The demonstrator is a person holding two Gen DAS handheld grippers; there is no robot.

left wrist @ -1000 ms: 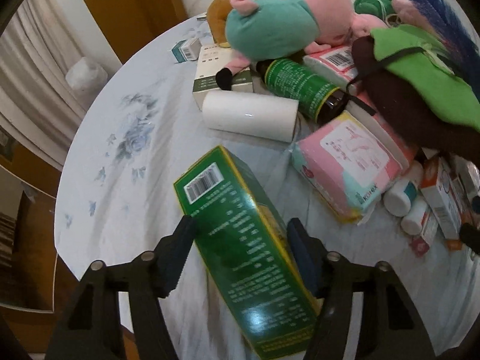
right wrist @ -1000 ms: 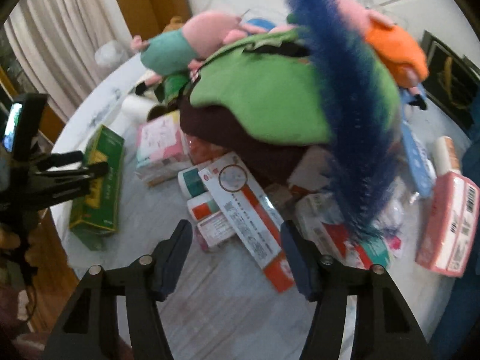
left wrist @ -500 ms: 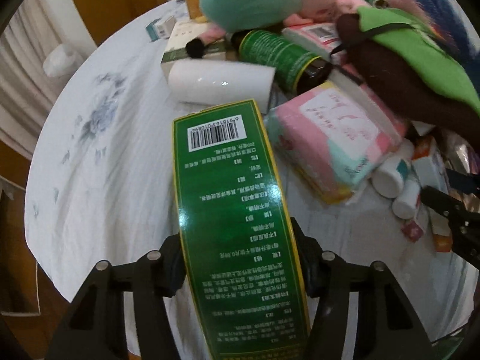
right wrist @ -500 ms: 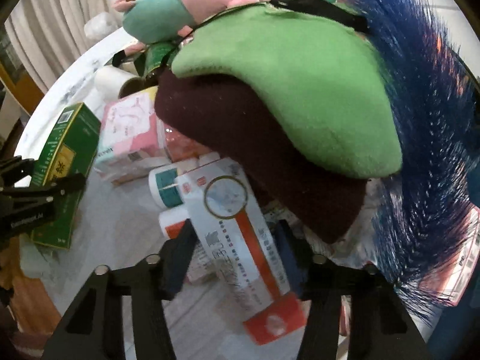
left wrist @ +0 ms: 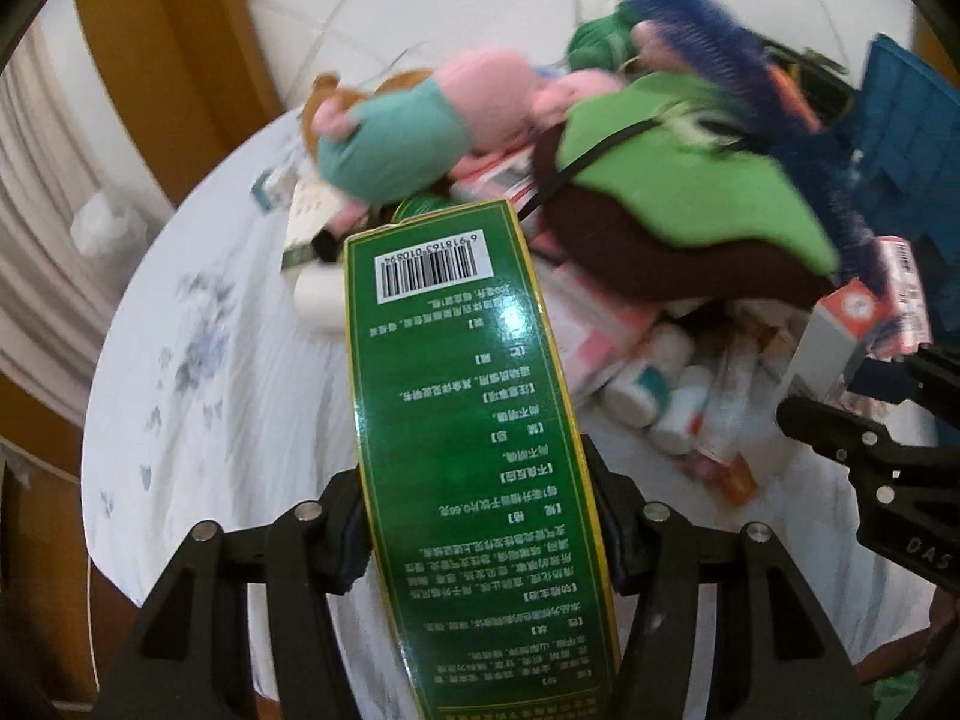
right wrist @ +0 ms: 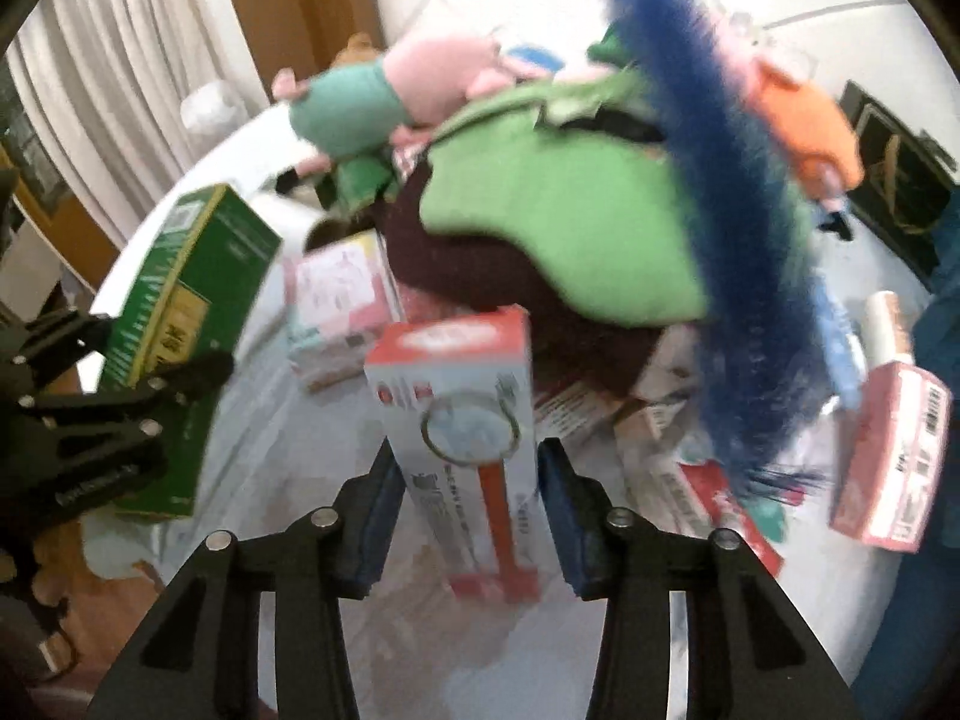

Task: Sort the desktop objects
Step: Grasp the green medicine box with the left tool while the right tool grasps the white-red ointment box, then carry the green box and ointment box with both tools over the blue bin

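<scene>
left tool (left wrist: 480, 531) clamped on green box (left wrist: 474, 420), raised over table (left wrist: 240, 360) | right tool (right wrist: 471, 525) clamped on white box (right wrist: 468, 420), pile beyond | step: carrying both | next: needs clear drop spots

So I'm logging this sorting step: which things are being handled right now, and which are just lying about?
In hand:
- green box, in left tongs
- red-and-white box, in right tongs

Lying about:
- pink pig plush
- green-and-brown plush
- blue feather
- pink tissue pack
</scene>
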